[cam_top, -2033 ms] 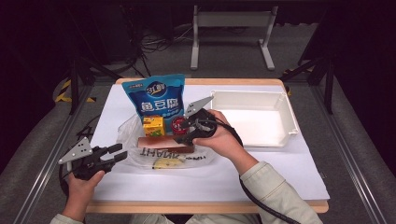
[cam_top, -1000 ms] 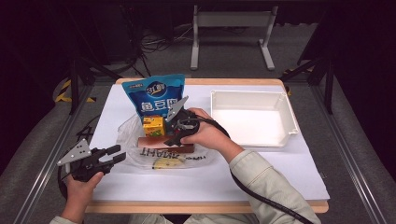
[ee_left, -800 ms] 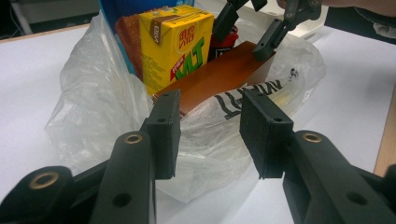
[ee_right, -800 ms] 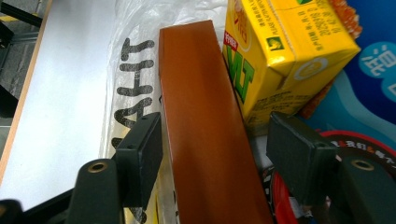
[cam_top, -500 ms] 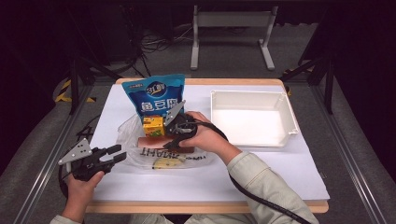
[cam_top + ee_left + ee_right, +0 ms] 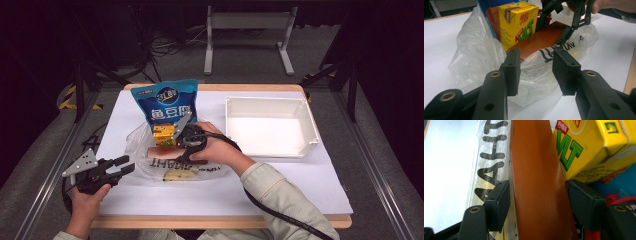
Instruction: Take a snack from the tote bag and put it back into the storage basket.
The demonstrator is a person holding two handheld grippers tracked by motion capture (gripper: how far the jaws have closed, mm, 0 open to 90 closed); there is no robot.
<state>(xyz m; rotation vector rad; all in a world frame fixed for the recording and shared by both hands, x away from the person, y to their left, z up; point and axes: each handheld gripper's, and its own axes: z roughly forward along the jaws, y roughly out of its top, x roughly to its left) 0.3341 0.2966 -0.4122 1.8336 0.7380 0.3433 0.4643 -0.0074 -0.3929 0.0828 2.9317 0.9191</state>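
While left tongs [image 6: 536, 72] gape, right tongs [image 6: 537, 202] (seemingly clamped) straddle the brown box [image 6: 536, 182].

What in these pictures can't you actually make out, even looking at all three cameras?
- Brown box: in the right gripper view the right gripper straddles it; whether its pads press it is unclear.
- Red-capped item: cut off by that view's edge.
- Yellowish item: blurred under the plastic bag in the high view.
- Blue snack bag: its bottom is hidden by the yellow drink carton.
- Left gripper: open, holding nothing.
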